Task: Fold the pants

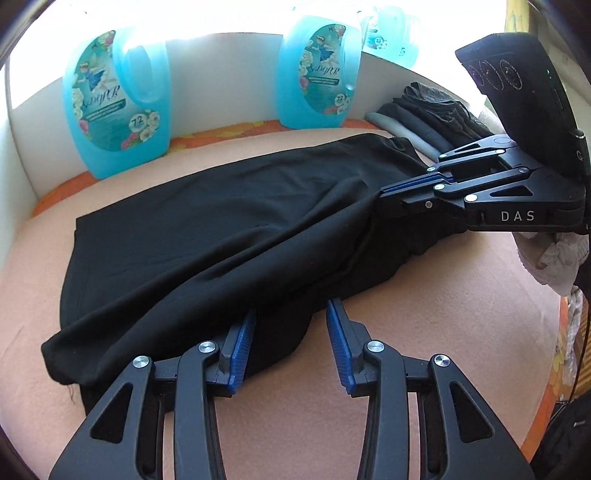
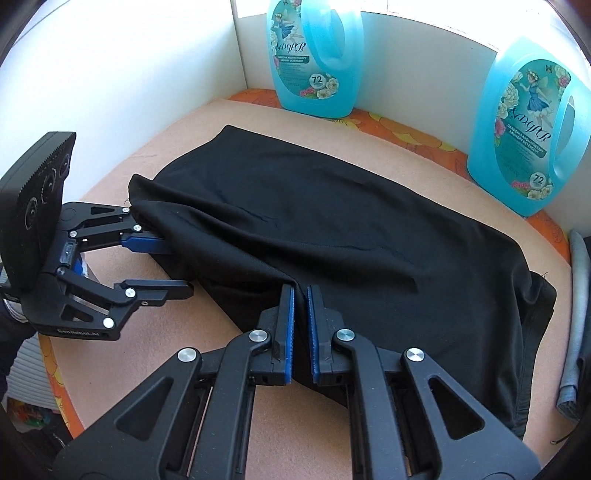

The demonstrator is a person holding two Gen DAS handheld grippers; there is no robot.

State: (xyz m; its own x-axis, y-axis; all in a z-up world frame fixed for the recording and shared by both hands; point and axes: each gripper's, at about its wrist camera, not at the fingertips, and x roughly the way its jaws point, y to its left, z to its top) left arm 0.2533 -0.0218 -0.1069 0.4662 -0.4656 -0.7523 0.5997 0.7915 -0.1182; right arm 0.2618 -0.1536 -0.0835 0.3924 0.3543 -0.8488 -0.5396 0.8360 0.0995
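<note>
Black pants (image 1: 207, 229) lie spread on the peach-covered table (image 1: 424, 332), partly folded over on themselves; they also show in the right wrist view (image 2: 332, 221). My left gripper (image 1: 291, 314) is open at the pants' near edge, its left finger on the cloth and the right finger over bare table; in the right wrist view (image 2: 173, 266) one finger goes under a fold. My right gripper (image 2: 300, 291) is shut on a fold of the pants; in the left wrist view (image 1: 384, 190) it grips the cloth from the right.
Two blue detergent jugs (image 1: 114, 99) (image 1: 317, 74) stand along the white back wall, with a third (image 1: 388, 33) behind. A stack of folded dark and grey clothes (image 1: 428, 118) lies at the back right. A white cloth (image 1: 550, 258) is at the right edge.
</note>
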